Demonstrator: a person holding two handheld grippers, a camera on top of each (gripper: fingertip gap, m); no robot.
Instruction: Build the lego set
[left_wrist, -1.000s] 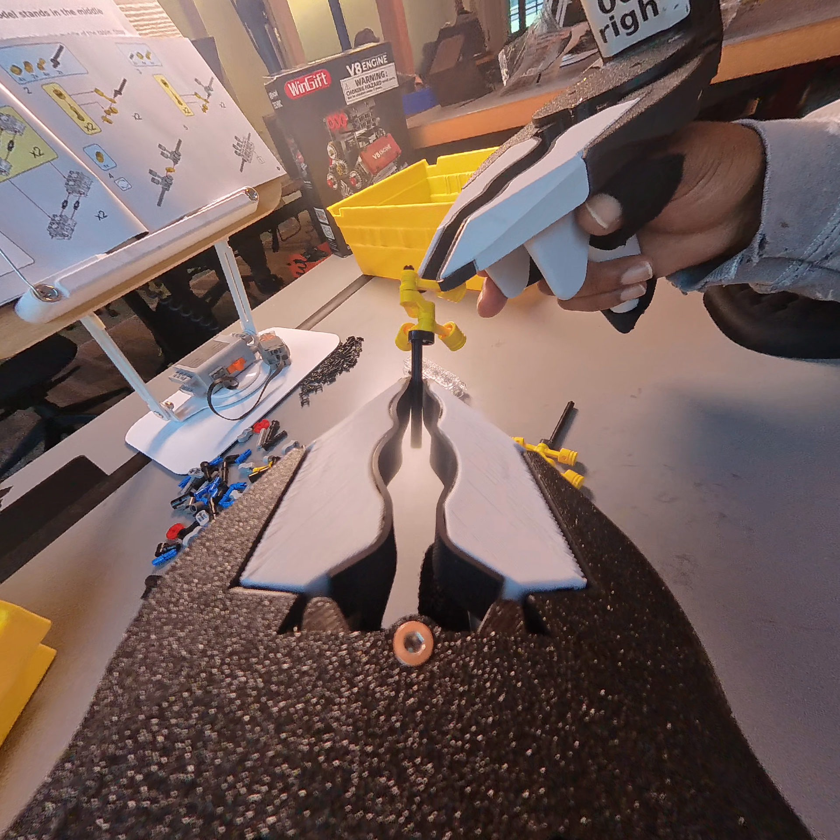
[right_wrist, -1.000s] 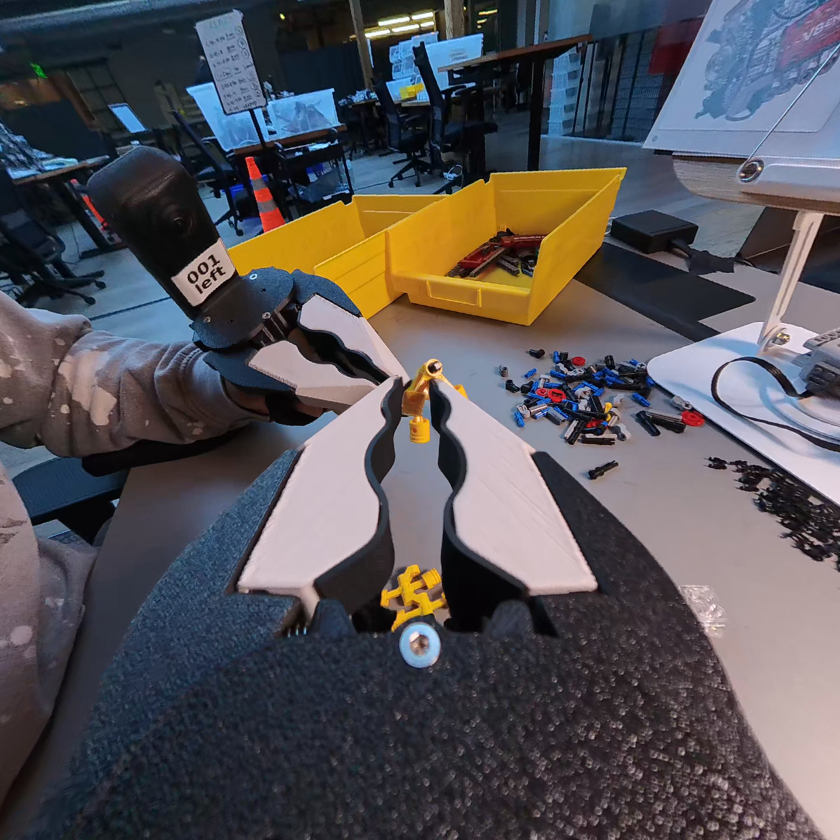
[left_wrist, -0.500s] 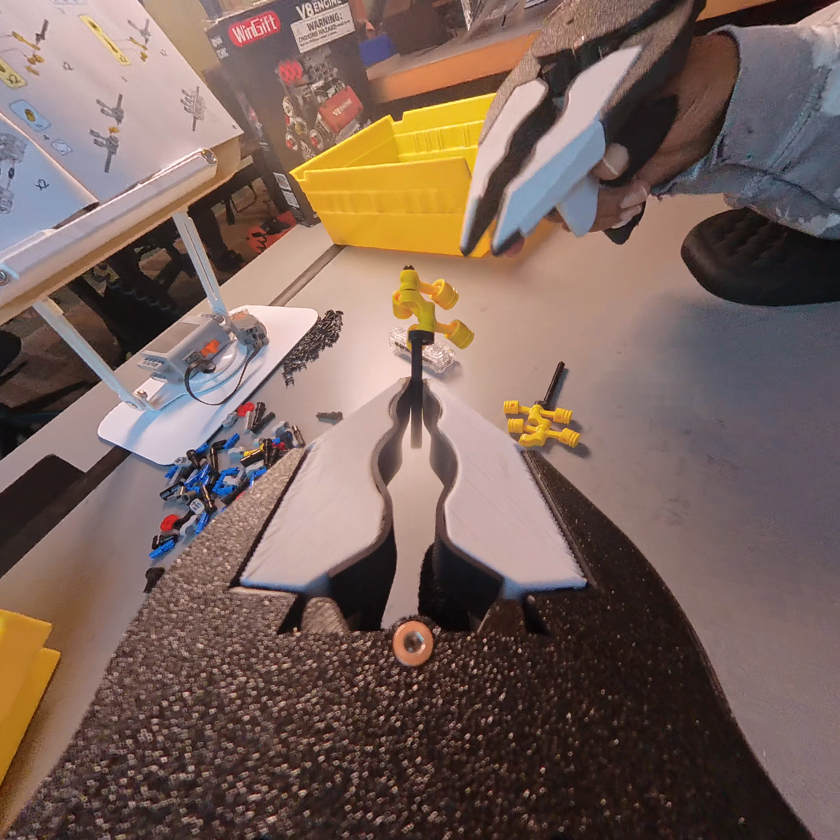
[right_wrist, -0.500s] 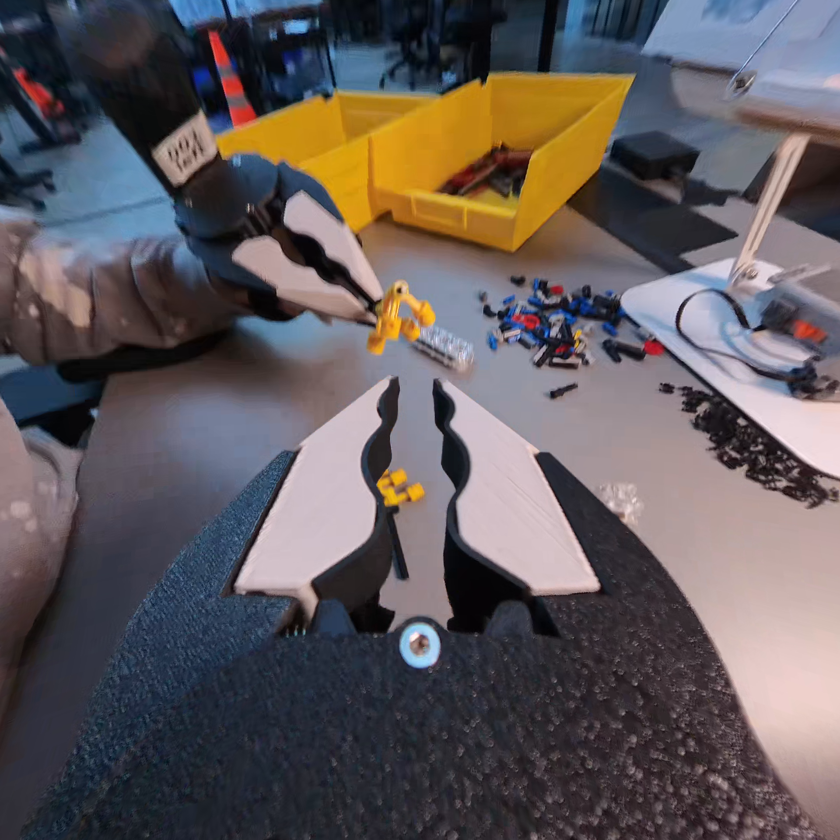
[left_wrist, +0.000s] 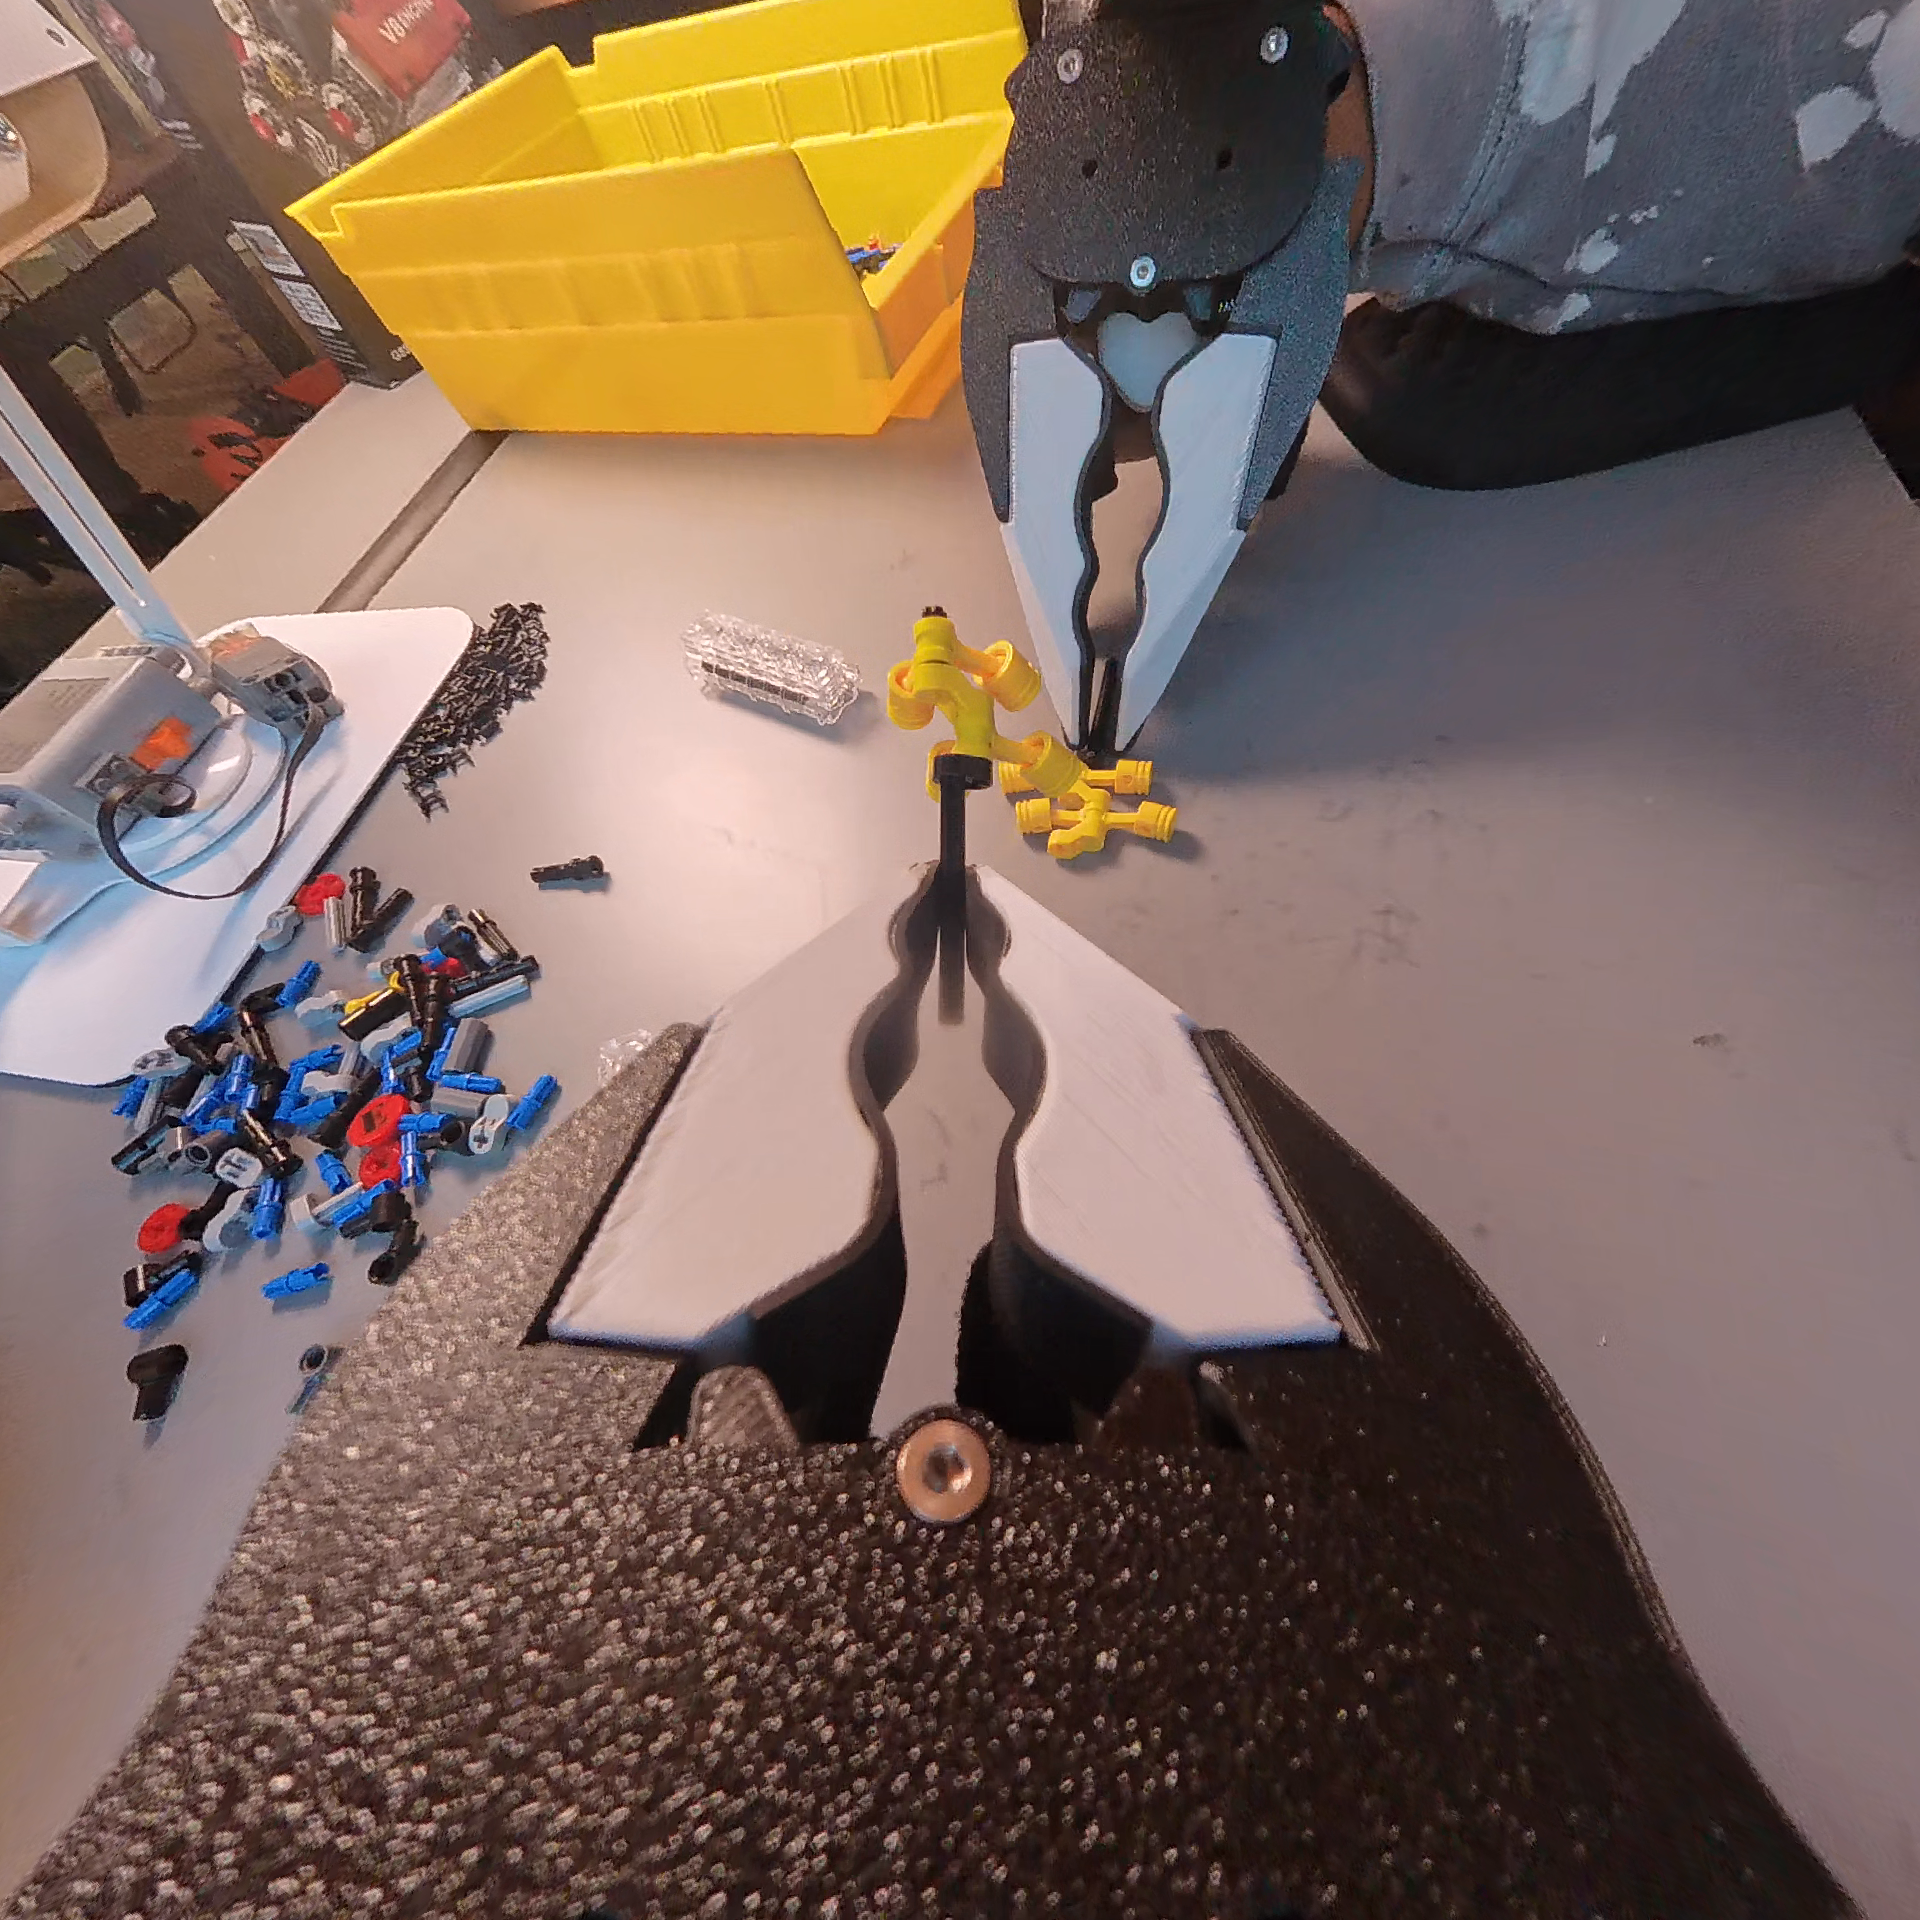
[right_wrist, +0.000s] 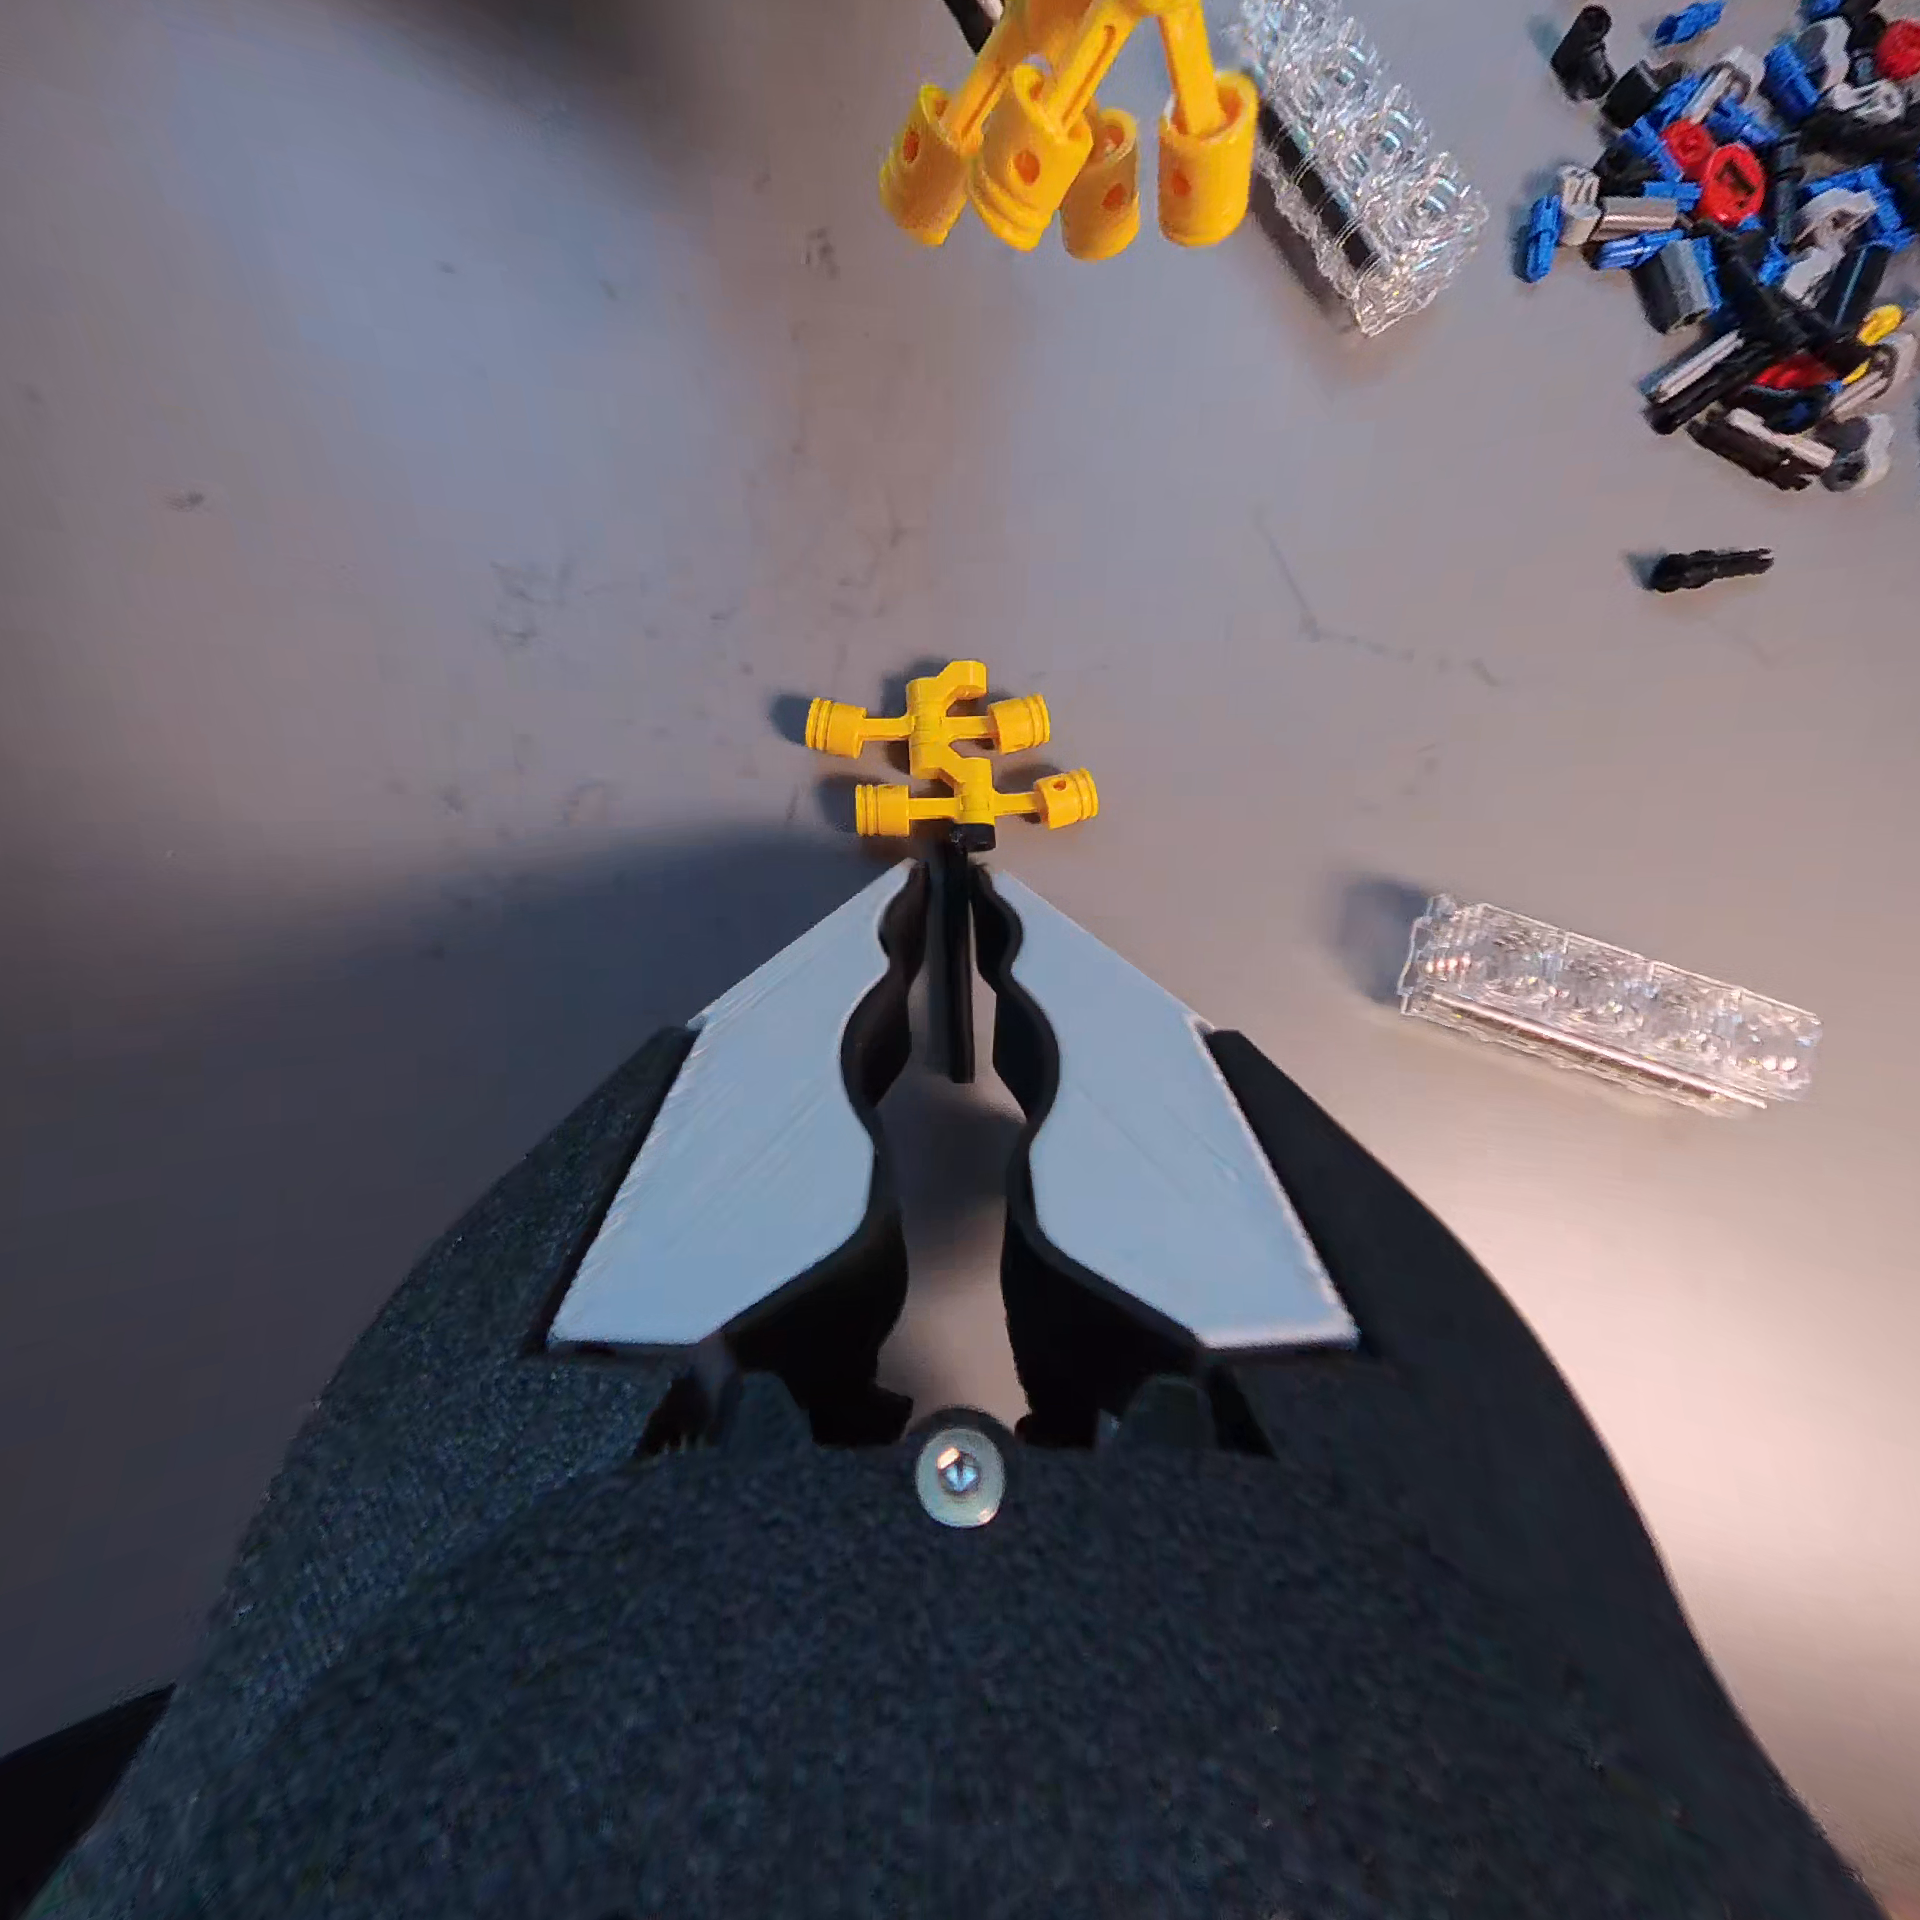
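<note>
My left gripper (left_wrist: 951, 873) is shut on a black axle (left_wrist: 951, 935) and holds it upright; a yellow piston assembly (left_wrist: 961, 696) sits on its top end. That assembly also shows at the top of the right wrist view (right_wrist: 1060, 156). A second yellow piston assembly (right_wrist: 951, 758) lies on the grey table (right_wrist: 416, 520), also seen in the left wrist view (left_wrist: 1091, 816). My right gripper (right_wrist: 951, 873) points down at the table, shut on that second assembly's black axle (right_wrist: 954, 977). In the left wrist view the right gripper (left_wrist: 1104, 732) stands just right of the held assembly.
A clear brick (right_wrist: 1605, 1013) lies right of my right gripper, another (left_wrist: 774, 675) farther back. A heap of small blue, black and red parts (left_wrist: 322, 1101) lies left, with a loose black pin (left_wrist: 566, 871). Yellow bins (left_wrist: 644, 260) stand behind. A white stand base (left_wrist: 343, 727) carries a grey motor. One gripper's finger ends stand about 11 cm off the other's. To reach the clear brick (right_wrist: 1605, 1013) in a straight line is about 11 cm for my right fingers, about 15 cm for my left.
My right gripper came down from above the held assembly to the table and closed on the lying assembly's axle. My left gripper kept its axle and tilted lower toward the table.
</note>
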